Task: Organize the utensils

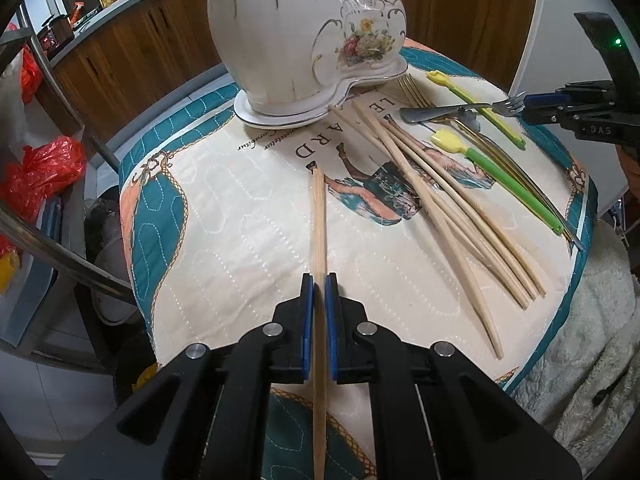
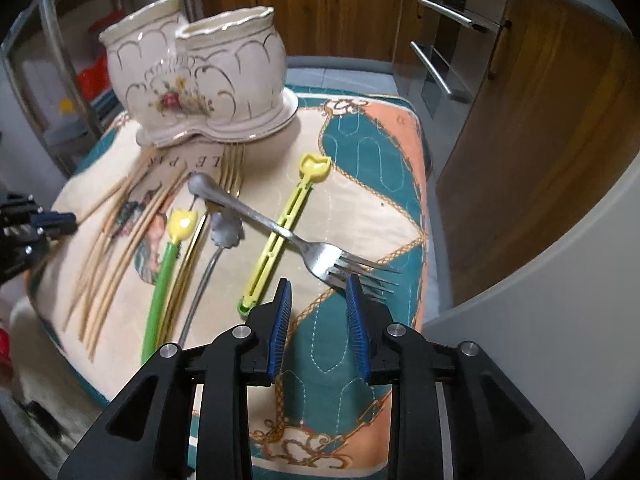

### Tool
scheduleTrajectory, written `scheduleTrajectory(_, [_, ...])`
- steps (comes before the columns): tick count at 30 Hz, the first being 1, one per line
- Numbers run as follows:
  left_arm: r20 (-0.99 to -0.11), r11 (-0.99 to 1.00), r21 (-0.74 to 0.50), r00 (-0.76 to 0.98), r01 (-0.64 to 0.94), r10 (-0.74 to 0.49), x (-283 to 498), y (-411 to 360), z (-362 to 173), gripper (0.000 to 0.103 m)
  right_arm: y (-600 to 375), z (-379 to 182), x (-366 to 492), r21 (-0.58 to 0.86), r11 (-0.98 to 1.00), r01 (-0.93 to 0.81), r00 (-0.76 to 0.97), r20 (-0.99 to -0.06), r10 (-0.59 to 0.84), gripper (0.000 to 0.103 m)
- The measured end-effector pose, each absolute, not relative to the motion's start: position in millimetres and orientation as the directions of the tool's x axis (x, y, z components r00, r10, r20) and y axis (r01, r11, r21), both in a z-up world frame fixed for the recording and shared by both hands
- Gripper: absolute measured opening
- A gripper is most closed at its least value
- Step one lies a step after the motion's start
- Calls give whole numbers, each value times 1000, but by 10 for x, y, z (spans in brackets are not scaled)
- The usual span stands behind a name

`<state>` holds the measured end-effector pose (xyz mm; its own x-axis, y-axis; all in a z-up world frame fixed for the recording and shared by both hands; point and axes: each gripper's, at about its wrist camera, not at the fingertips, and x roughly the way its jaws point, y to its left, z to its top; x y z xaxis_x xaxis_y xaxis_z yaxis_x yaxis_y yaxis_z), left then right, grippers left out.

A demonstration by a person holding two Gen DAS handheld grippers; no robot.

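My left gripper [image 1: 319,280] is shut on a wooden chopstick [image 1: 319,216] that points away toward the white ceramic two-pot holder [image 1: 288,40]. Several loose chopsticks [image 1: 440,208] fan out to its right. In the right wrist view my right gripper [image 2: 318,280] stands open just above the cloth. The tines of a steel fork [image 2: 256,212] lie by its right fingertip, and nothing is pressed between the pads. The fork rests across a yellow tulip-topped stick [image 2: 316,166]. A green-handled stick [image 2: 164,280], a gold fork [image 2: 232,168] and a flower-ended steel utensil [image 2: 226,230] lie to the left.
A quilted teal, peach and cream cloth [image 1: 240,220] covers the small table, and the holder [image 2: 200,80] stands at its far side. A fluffy white cover [image 1: 580,340] hangs at the right edge. Red bags [image 1: 44,168] sit at the left, and wooden cabinets and an oven [image 2: 448,60] stand behind.
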<state>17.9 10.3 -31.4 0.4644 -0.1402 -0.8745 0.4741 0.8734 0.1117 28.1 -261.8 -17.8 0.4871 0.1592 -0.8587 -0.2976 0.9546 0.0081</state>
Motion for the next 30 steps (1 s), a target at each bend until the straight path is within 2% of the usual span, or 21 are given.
scheduleTrajectory(2, [-874, 876, 113, 466, 469, -137, 176, 98, -305, 6, -2623, -197, 303, 18, 956, -292, 463, -872, 158, 30])
scheduleTrajectory(8, [-873, 873, 106, 464, 476, -147, 144, 96, -303, 6, -2822, -170, 253, 167, 957, -239, 420, -871, 257, 30])
scheduleTrajectory(13, [-871, 874, 101, 466, 476, -153, 138, 84, -305, 6, -2909, -230, 214, 196, 957, -212, 393, -880, 267, 30])
scheduleTrajectory(20, [-873, 877, 97, 464, 471, -152, 124, 72, -311, 7, -3203, -380, 437, 415, 909, -37, 463, -799, 384, 34])
scheduleTrajectory(22, [-873, 877, 97, 463, 471, -152, 120, 79, -313, 7, -3213, -404, 466, 436, 900, -19, 484, -783, 390, 29])
scheduleTrajectory(23, [-874, 878, 94, 462, 470, -153, 122, 84, -318, 7, -3213, -405, 475, 426, 905, -14, 497, -782, 376, 16])
scheduleTrajectory(24, [-874, 879, 93, 461, 468, -153, 124, 93, -323, 6, -3209, -398, 475, 425, 905, -13, 506, -778, 373, 13])
scheduleTrajectory(30, [-859, 875, 98, 484, 474, -166, 118, 92, -318, 6, -3176, -76, 431, 382, 921, -74, 608, -715, 346, 7])
